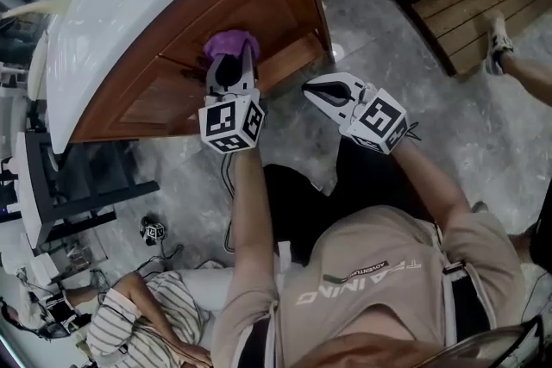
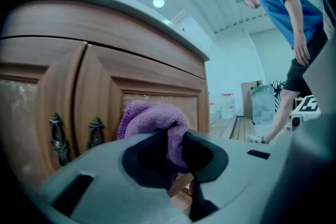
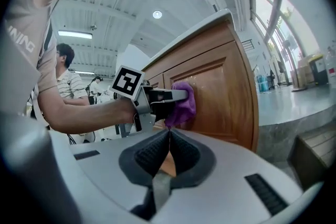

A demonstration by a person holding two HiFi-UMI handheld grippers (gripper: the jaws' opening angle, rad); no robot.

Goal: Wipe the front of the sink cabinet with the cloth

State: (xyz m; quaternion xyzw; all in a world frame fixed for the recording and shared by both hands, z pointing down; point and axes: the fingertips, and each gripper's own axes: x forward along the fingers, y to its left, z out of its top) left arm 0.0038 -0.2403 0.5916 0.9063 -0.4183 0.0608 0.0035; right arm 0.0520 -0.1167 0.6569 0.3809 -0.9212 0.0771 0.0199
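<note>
The crumpled purple cloth [image 1: 229, 41] is gripped in the jaws of the left hand-held gripper [image 1: 229, 65] and appears pressed against a panelled door of the brown wooden sink cabinet [image 1: 259, 0]. It thus lies straight ahead of that gripper, between its tips and the wood. The right hand-held gripper [image 1: 314, 89] is clenched on nothing and held apart from the cabinet front, near its right corner, so the wiping stroke is judged to fall to the left arm, sliding across the door face.
</note>
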